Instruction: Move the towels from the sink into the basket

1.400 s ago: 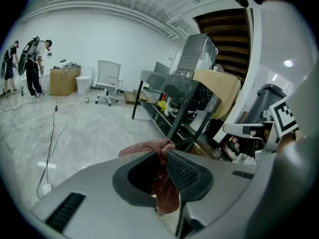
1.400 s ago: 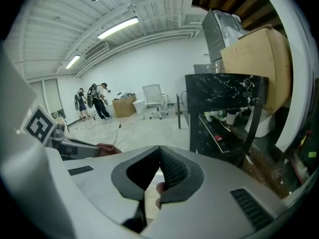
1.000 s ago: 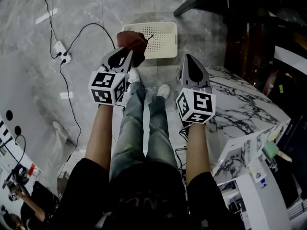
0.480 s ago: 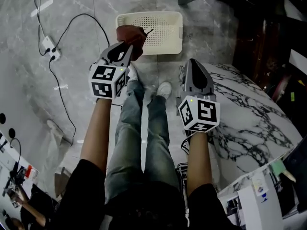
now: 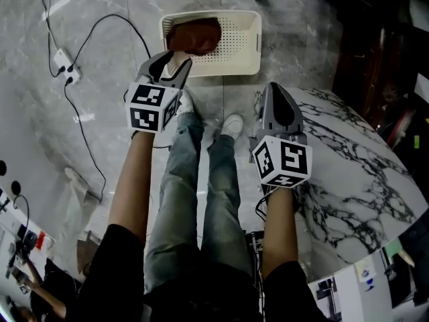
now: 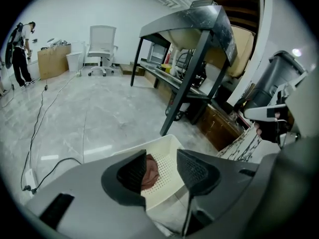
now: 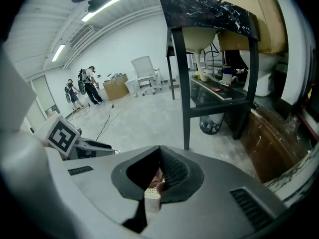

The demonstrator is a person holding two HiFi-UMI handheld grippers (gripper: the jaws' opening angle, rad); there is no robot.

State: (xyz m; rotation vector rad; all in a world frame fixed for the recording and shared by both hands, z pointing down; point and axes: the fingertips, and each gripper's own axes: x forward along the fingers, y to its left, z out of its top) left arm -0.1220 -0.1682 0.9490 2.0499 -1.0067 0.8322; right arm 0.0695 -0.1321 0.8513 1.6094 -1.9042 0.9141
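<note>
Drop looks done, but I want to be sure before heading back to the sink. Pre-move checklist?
1. Towel in basket: ok. The reddish-brown towel lies inside the white perforated basket, toward its left end.
2. Left gripper free of towel: ok. Its jaws have just been opening and stand apart, with nothing between them.
3. Right gripper empty: ok. Its jaws are together and hold nothing.
4. Room in basket for more: ok. Its right part is bare.
5. Towels left in sink: cannot tell. No view shows the inside of the sink.
</note>
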